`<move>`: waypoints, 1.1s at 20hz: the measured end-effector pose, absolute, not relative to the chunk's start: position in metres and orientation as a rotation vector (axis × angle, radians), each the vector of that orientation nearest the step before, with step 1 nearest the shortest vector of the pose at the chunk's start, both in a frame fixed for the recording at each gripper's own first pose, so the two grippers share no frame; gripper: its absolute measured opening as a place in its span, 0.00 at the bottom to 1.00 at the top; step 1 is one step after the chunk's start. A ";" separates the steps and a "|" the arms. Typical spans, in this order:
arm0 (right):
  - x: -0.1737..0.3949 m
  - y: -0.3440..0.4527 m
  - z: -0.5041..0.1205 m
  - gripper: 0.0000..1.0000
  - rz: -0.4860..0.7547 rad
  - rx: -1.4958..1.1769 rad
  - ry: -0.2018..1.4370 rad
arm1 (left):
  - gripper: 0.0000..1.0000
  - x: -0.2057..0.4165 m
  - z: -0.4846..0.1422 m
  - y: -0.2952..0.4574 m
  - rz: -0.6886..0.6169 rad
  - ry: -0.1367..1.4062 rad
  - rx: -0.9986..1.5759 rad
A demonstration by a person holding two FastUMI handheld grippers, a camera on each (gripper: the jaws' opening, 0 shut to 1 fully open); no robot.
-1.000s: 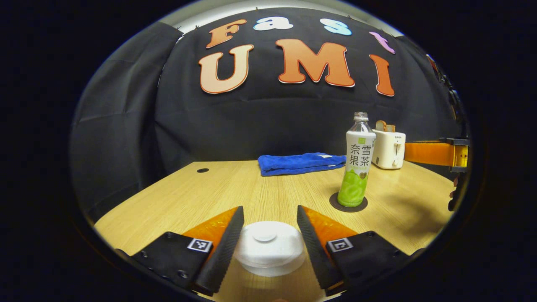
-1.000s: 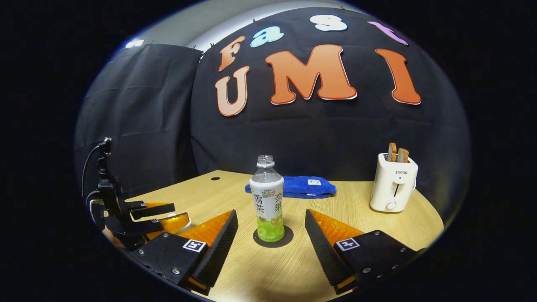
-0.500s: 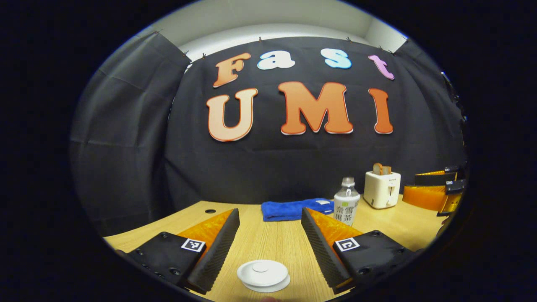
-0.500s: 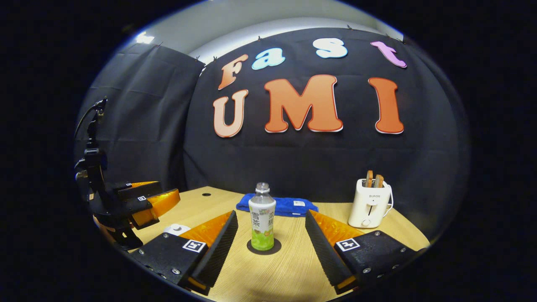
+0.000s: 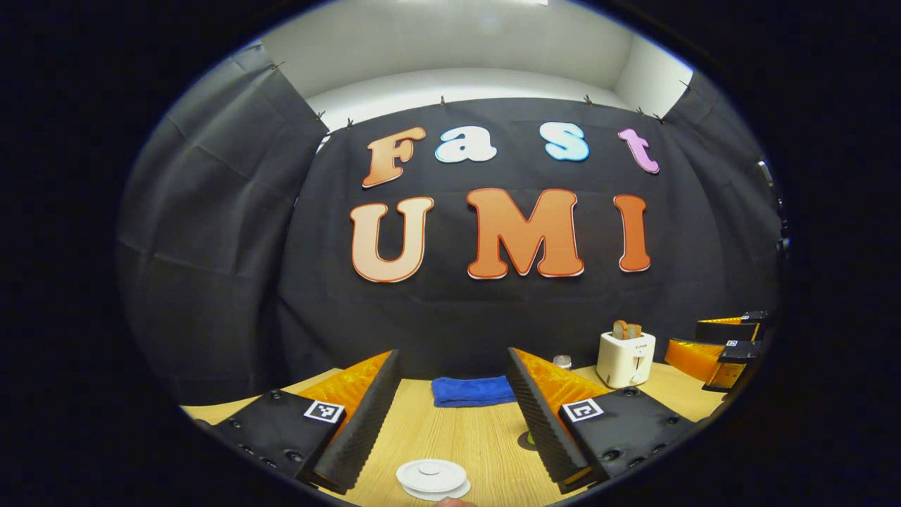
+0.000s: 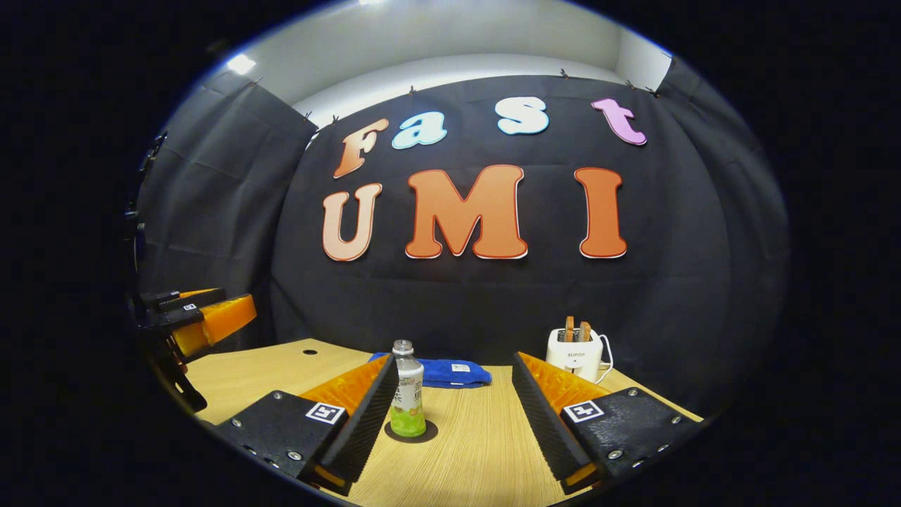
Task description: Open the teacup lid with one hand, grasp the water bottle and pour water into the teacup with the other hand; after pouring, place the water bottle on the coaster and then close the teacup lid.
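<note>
While both grippers gape empty, bare table [image 6: 479, 451] surrounds the water bottle [image 6: 407, 389] on its coaster [image 6: 411, 432].

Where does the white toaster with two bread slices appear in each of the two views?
Left gripper view: the white toaster stands at lower right, beyond the right finger of that tool.
Right gripper view: it stands right of centre, at the table's far edge.
Shared landmark: the folded blue towel, left of the toaster.

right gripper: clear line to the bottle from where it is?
Probably yes. The right gripper is open, and the bottle stands upright on its coaster just ahead, beside its left-hand finger. Bare table lies between; the bottle sits off-centre, so shift sideways first.
</note>
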State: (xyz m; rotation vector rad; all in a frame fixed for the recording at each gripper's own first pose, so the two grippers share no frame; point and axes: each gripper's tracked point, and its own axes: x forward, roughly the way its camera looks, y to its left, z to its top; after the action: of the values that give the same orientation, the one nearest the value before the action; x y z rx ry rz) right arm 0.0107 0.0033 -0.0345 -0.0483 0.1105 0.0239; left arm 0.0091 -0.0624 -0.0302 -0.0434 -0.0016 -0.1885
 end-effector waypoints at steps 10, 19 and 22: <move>0.002 0.006 -0.026 0.97 0.017 -0.070 0.097 | 0.94 0.004 -0.035 -0.051 -0.173 -0.001 -0.051; -0.001 -0.010 -0.009 0.97 -0.017 -0.092 0.072 | 0.94 0.003 -0.027 -0.038 -0.125 -0.009 -0.037; -0.003 -0.013 -0.004 0.97 -0.024 -0.100 0.063 | 0.94 0.002 -0.019 -0.038 -0.125 -0.030 -0.023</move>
State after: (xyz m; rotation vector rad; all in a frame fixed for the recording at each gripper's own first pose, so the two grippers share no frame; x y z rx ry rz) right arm -0.0029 -0.0134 -0.0038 -0.0998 0.0626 -0.0241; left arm 0.0016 -0.0380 -0.0193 -0.0235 -0.0296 -0.1246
